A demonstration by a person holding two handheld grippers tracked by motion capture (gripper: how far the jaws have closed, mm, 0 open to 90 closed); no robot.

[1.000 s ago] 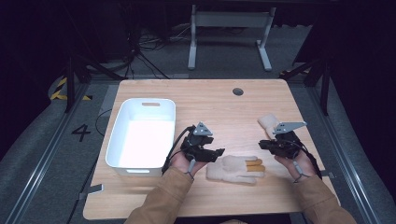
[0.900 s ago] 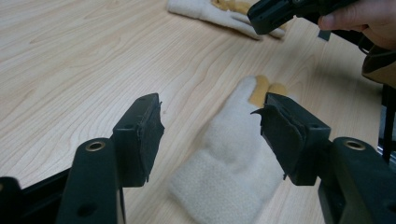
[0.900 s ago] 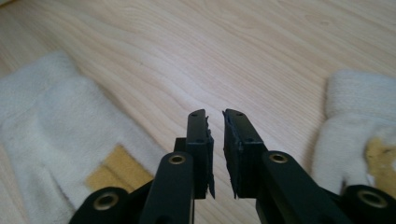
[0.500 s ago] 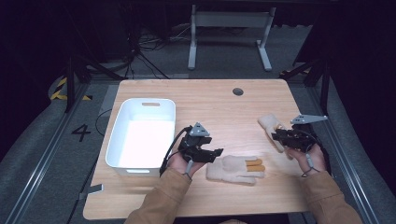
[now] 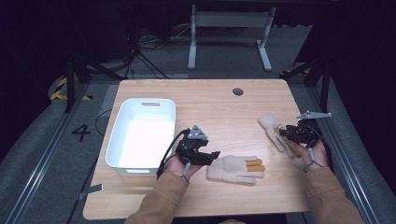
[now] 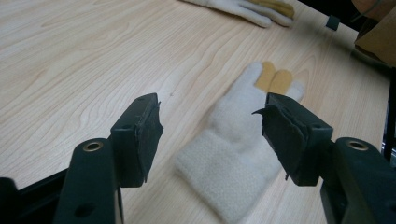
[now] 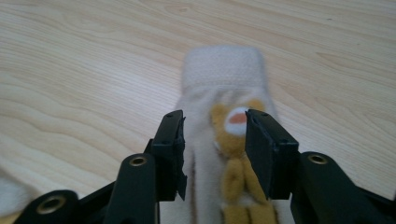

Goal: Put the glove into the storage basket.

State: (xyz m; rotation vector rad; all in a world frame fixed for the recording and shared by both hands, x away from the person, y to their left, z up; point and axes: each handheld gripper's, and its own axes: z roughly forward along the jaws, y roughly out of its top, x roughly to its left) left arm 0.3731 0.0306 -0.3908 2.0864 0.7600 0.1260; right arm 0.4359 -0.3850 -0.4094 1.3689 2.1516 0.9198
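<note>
Gloves [image 5: 236, 168] [image 5: 273, 131] on table [image 5: 219, 107]; white bin [image 5: 140, 135] alongside.

Two gloves were counted on the table. One cream glove [image 5: 236, 168] with tan fingertips was seen just ahead of the left gripper [image 5: 212, 156], its cuff lying between and beyond the spread jaws in the left gripper view. The other cream glove [image 5: 272, 129] was found at the right gripper [image 5: 282, 132], and a tan patch on it was framed by the part-open jaws in the right gripper view. One white bin [image 5: 141, 136] was counted, just beside the left gripper on its outer side. One wooden table [image 5: 219, 105] was seen under everything. Two grippers and two hands were counted, one gripper held per hand.
</note>
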